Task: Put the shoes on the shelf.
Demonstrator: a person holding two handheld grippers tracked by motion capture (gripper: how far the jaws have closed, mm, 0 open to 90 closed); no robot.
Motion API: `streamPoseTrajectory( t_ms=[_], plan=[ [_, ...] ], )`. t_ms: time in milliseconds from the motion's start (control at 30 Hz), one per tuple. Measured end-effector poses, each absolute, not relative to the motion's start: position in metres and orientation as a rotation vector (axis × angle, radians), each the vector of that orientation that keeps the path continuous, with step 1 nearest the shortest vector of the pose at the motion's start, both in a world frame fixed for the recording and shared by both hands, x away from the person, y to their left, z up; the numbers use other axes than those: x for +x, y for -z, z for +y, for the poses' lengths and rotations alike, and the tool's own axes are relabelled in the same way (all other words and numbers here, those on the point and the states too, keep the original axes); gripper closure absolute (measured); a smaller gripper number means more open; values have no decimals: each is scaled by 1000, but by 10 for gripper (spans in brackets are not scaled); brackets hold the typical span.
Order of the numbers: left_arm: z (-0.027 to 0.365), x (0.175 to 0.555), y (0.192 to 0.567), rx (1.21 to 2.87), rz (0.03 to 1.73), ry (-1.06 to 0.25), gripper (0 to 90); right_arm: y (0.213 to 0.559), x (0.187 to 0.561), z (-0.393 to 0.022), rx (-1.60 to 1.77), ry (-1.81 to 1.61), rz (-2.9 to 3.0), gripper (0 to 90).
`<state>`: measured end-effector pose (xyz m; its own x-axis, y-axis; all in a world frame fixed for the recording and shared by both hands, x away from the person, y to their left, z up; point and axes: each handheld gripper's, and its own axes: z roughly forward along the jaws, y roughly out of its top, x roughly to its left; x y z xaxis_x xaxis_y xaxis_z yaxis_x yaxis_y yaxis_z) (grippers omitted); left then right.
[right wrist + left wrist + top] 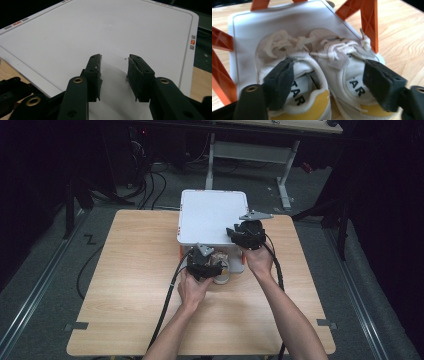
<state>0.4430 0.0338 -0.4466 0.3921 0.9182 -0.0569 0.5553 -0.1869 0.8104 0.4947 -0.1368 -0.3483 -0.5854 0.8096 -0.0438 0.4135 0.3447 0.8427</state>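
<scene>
A pair of white sneakers with yellow heels stands side by side on the lower white tray (247,27) of a small rack with orange legs (370,22). My left gripper (328,66) is open at their heels. Its left pad (282,82) sits inside the collar of the left shoe (274,46), and its right pad (382,85) is beside the right shoe (342,53). From above, the left gripper (207,265) reaches under the rack's front by the shoes (222,272). My right gripper (246,234) hovers over the rack's white top panel (100,27), jaws apart with nothing between them (114,61).
The rack (210,212) stands at the far middle of a wooden table (130,270). Black cables trail from both grippers toward the near edge. Dark floor, cables and desk legs lie beyond the table.
</scene>
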Motion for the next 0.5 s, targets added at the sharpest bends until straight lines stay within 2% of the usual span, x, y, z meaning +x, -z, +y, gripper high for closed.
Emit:
streamPoseTrajectory(
  t_ms=[267, 500],
  plan=[
    [33, 439, 445, 1872, 1262, -595, 220, 348, 495, -136, 1061, -1145, 2153, 630],
    [35, 422, 431, 1827, 1242, -608, 152, 348, 494, -136, 1061, -1145, 2153, 630]
  ],
)
